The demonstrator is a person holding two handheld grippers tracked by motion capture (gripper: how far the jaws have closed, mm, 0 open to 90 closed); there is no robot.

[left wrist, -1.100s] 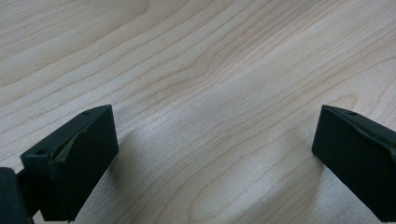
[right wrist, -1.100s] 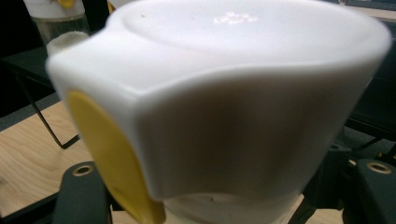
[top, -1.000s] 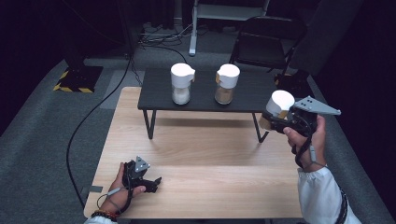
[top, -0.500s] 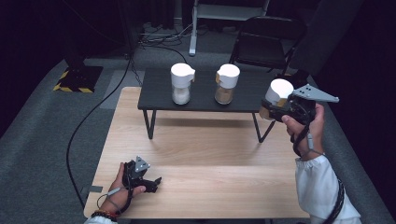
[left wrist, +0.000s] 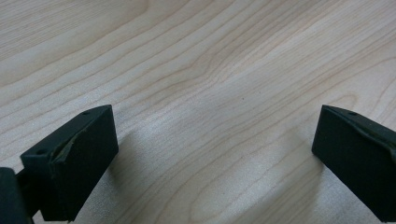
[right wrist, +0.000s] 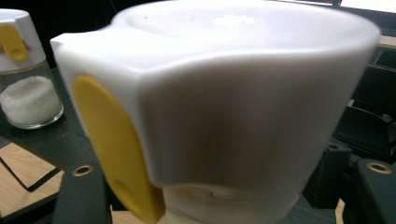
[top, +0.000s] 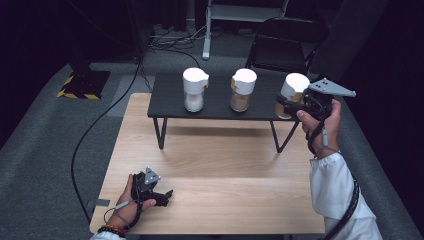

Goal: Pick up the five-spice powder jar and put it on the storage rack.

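My right claw [right wrist: 210,196] sits low in its own view, both jaws cut off by the bottom edge. The white-lidded jar [right wrist: 219,107] just ahead of it blurs, its glass body and contents hidden below the frame.

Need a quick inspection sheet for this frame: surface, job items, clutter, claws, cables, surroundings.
Surface: light wooden table with a low black shelf standing at its far side.
Job's things: two white-lidded jars on the shelf, the left jar holding white grains, the middle jar brown ones; a third jar held at the shelf's right end.
Clutter: nothing seen.
Grippers: left claw open, resting low on the wood, nothing between the jaws; right claw shut on the third jar, below its lid.
Cables: black cable running over the floor left of the table; more cables behind it.
Surroundings: grey carpet, black folding chair, yellow-black striped base.
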